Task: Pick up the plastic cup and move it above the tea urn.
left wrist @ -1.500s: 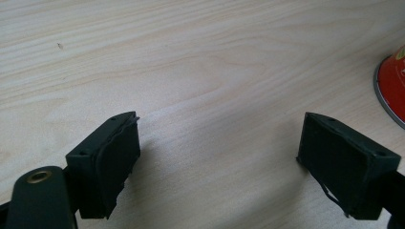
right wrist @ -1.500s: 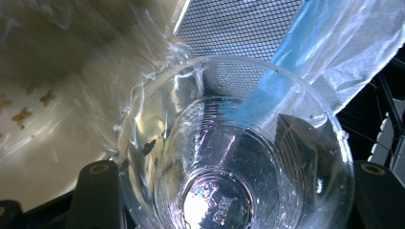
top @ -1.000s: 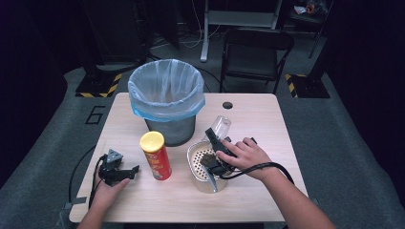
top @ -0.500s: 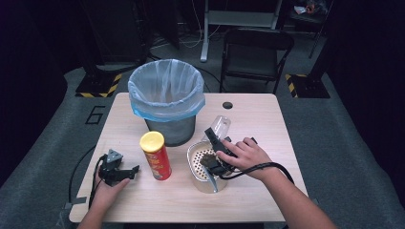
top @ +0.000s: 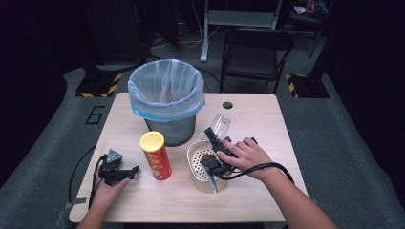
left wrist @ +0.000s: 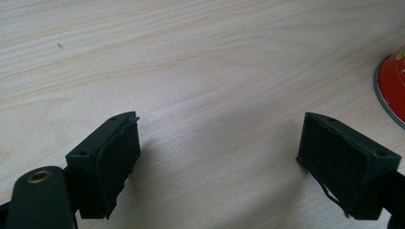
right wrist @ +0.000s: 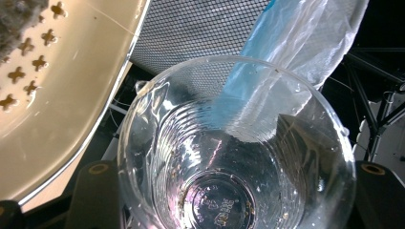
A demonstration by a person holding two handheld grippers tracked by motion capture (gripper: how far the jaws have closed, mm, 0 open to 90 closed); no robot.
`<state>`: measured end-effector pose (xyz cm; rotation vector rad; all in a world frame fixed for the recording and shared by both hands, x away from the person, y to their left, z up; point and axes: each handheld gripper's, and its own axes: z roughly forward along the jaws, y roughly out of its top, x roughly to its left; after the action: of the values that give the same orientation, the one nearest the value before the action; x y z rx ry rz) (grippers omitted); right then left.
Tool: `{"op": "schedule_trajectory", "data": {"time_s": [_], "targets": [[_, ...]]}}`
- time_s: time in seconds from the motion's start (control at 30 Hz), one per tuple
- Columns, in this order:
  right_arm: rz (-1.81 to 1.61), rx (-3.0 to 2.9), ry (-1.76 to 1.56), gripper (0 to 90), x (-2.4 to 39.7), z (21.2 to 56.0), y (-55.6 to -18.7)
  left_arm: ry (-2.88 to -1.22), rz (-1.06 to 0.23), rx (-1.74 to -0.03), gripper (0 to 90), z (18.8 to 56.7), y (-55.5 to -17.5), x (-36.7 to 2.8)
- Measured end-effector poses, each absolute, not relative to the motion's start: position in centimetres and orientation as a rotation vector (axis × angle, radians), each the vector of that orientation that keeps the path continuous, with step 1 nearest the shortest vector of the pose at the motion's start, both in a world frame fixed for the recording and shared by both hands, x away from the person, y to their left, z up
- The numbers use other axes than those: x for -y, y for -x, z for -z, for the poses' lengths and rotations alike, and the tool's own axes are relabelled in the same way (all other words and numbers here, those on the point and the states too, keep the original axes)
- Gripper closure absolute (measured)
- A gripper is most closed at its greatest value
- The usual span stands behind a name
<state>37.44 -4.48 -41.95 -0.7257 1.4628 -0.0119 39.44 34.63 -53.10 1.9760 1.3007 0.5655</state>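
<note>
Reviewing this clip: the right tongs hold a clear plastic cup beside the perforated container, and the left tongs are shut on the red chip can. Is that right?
Not quite. The left tongs are open and hold nothing, resting on the table; the red chip can stands apart beside them, as the left gripper view shows. The right tongs do hold the clear plastic cup beside the perforated container.

Wooden table (top: 258,119) with bin (top: 167,102), can (top: 155,155), colander (top: 199,164).

Overhead light falls on the table (top: 248,119), leaving the surrounding room nearly black. The high view is soft and grainy. In the left gripper view, the wood ahead of the left gripper (left wrist: 219,157) is evenly bright, with a soft shadow under its jaws. Between the right gripper's (right wrist: 229,200) jaws, the clear cup (right wrist: 234,157) shows glare streaks.
</note>
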Motion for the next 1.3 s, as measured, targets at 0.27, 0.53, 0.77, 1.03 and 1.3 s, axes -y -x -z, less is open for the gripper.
{"op": "schedule_trajectory", "data": {"time_s": [0.27,0.53,0.77,1.03,1.3], "targets": [[-0.005,-1.450,0.711,34.8,4.4,41.7,-37.3,-1.976,-0.565,-1.300,13.6,53.1,-39.4,-34.6],[-0.022,-1.461,0.689,34.7,4.5,41.5,-37.4,-1.976,-0.565,-1.300,13.6,53.1,-39.4,-34.6],[-0.100,-1.515,0.600,34.6,4.8,41.5,-37.4,-1.976,-0.565,-1.301,13.7,53.1,-39.4,-34.6],[-0.209,-1.584,0.483,34.4,4.9,40.5,-37.8,-1.975,-0.566,-1.301,13.7,53.1,-39.4,-34.6],[-0.308,-1.652,0.351,34.4,5.2,39.4,-38.3,-1.976,-0.566,-1.300,13.7,53.1,-39.4,-34.6]]}}
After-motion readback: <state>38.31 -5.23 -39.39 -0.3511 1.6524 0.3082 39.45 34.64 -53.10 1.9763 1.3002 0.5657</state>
